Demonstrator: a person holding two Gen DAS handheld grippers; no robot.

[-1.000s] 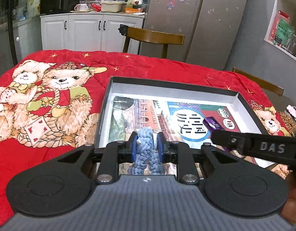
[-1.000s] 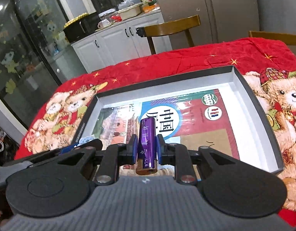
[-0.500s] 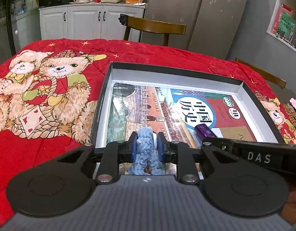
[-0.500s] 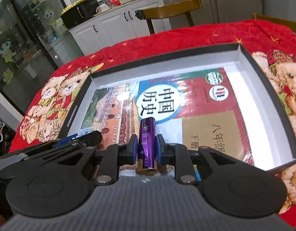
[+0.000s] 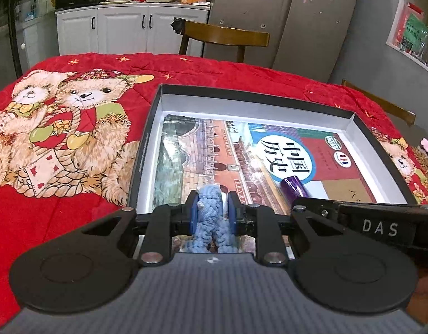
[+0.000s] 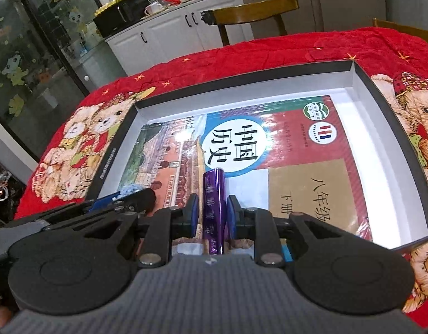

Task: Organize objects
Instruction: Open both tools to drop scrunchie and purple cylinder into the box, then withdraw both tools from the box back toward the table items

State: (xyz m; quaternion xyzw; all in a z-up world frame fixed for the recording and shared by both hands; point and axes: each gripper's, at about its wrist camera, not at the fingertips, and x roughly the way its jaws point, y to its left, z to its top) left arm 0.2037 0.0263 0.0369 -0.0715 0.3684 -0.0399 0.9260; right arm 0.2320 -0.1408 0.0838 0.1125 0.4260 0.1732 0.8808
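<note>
L gripper [image 5: 211, 213] clamped on blue knit toy [image 5: 211, 217], R gripper [image 6: 212, 218] clamped on purple tube [image 6: 214, 208], both over box [image 5: 143, 150] near edge, book [image 6: 297, 150] inside

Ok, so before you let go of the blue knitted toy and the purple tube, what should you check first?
1. Left gripper shut on blue knitted toy: ok.
2. Right gripper shut on purple tube: ok.
3. Both grippers over the black box, inside its walls: ok.
4. Book lies flat in the box to land on: ok.
5. Toy or tube already touching the book: cannot tell.
6. Grippers apart from each other: ok, but close.
</note>
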